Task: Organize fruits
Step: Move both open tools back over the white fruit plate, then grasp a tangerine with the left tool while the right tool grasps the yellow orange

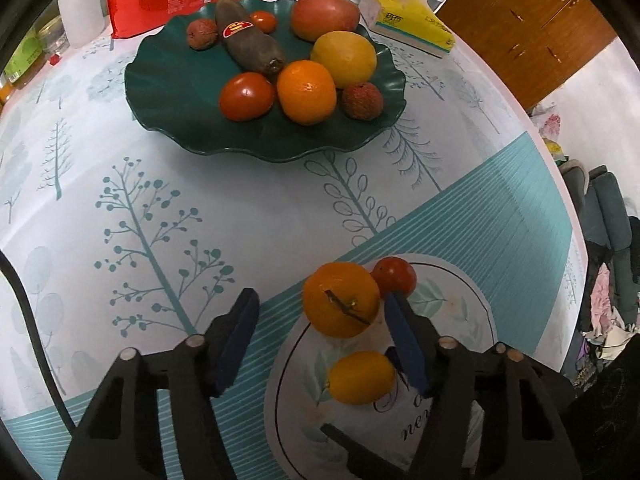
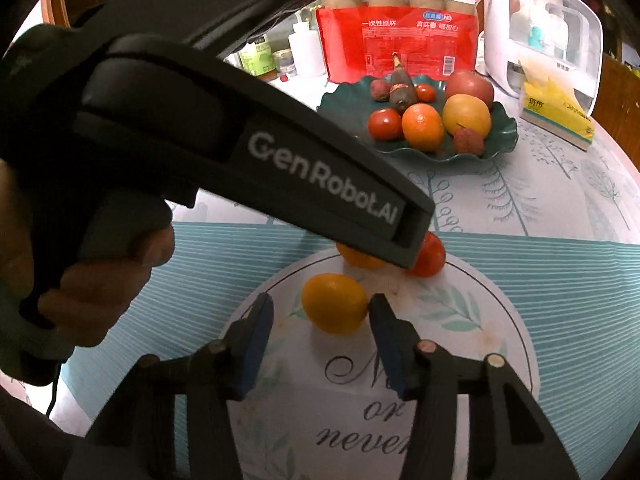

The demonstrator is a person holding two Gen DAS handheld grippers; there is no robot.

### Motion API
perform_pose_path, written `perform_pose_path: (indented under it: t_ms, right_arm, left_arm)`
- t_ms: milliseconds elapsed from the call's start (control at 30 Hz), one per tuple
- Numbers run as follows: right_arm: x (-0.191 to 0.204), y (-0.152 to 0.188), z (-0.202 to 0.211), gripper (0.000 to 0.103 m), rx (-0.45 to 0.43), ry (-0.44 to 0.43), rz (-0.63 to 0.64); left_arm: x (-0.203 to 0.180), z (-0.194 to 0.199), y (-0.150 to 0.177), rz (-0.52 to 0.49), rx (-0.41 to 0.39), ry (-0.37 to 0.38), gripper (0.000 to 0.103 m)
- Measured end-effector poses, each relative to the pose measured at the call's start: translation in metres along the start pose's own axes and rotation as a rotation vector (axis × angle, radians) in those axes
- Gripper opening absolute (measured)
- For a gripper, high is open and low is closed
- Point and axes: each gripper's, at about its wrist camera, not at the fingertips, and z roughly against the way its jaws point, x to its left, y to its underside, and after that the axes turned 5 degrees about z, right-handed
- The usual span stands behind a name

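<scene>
1. While three fruits lie loose on the tablecloth [image 1: 248, 208] and not yet on the green plate [image 1: 160, 92], both tools hover over them with fingers spread and nothing held. In the left wrist view the left gripper [image 1: 320, 320] has its jaws wide around the stemmed orange [image 1: 340, 304], which sits at about 12 o'clock from the tips, nearer the right finger.
2. Because that finger seems to be almost touching the orange, closing off-centre could roll it toward 10 o'clock instead of trapping it.
3. A small tomato [image 1: 396, 278] sits touching or just beside the orange at its 1 o'clock; the same finger may knock it away, or pinch and split it.
4. In the right wrist view the right gripper [image 2: 320, 320] straddles the yellow fruit [image 2: 334, 303], again closer to the right finger, so it could likewise squirt toward 9 o'clock.
5. The left tool's body crosses over the right gripper's working area; lifting both together risks a collision.
6. The plate at 12 o'clock is already crowded, so added fruit may roll off its low wavy rim.
</scene>
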Motion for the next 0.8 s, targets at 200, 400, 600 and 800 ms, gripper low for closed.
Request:
perform_pose_path:
  t_ms: [200,400,600,800]
  right_arm:
    - [-0.002,0.002,-0.002,0.037,0.022,0.026,-0.019]
    - [-0.005,0.003,-0.004,0.030,0.045,0.018,-0.036]
    - [-0.008,0.002,-0.005,0.030,0.060,-0.014,-0.040]
    - [-0.024,-0.010,-0.005,0.029,0.060,-0.031,-0.048]
  left_arm:
    - [-0.004,-0.005,0.002,0.004,-0.018,0.023,0.049]
    - [-0.008,-0.006,0.001,0.009,-0.024,0.050,0.039]
    - [-0.006,-0.001,0.000,0.035,-0.042,0.043,0.038]
    - [0.003,0.018,-0.001,0.067,-0.082,0.017,0.038]
